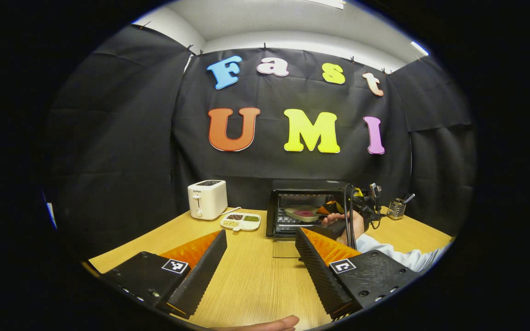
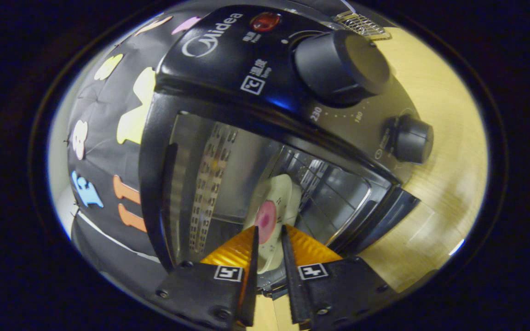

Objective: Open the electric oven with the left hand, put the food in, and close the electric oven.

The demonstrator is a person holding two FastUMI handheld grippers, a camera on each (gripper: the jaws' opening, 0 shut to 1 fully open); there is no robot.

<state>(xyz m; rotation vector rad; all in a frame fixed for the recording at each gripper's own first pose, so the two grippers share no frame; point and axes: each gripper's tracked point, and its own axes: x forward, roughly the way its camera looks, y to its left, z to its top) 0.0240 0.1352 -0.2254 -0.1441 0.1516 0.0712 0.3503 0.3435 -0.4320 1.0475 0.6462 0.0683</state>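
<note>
Two of the three steps are looking done or nearly done: the electric oven (image 1: 306, 209) is standing open at the far side of the tabletop (image 1: 251, 276), its glass door (image 1: 286, 249) lying flat toward the near side, and the food is going in now. In the right gripper view the right tongs (image 2: 268, 243) are pinching the near rim of a pale plate (image 2: 278, 202) carrying a pink piece of food (image 2: 265, 215), the two fingers pressing close on either side of the rim, and the plate is reaching into the oven cavity, tilted; whether it is resting on the rack yet I cannot tell. In the left gripper view the same plate (image 1: 302, 213) is showing at the oven mouth, with the hand (image 1: 345, 223) holding the right tongs just beside it. The left tongs (image 1: 261, 266) are hanging wide open and empty above the near tabletop, well back from the oven. A white toaster (image 1: 207, 199) and a divided dish of grains (image 1: 241, 221) are sitting to the left of the oven, a wire utensil holder (image 1: 396, 209) to its right. Still remaining, by my judgement: setting the plate down, releasing it, drawing the right tongs out, and swinging the door shut.
</note>
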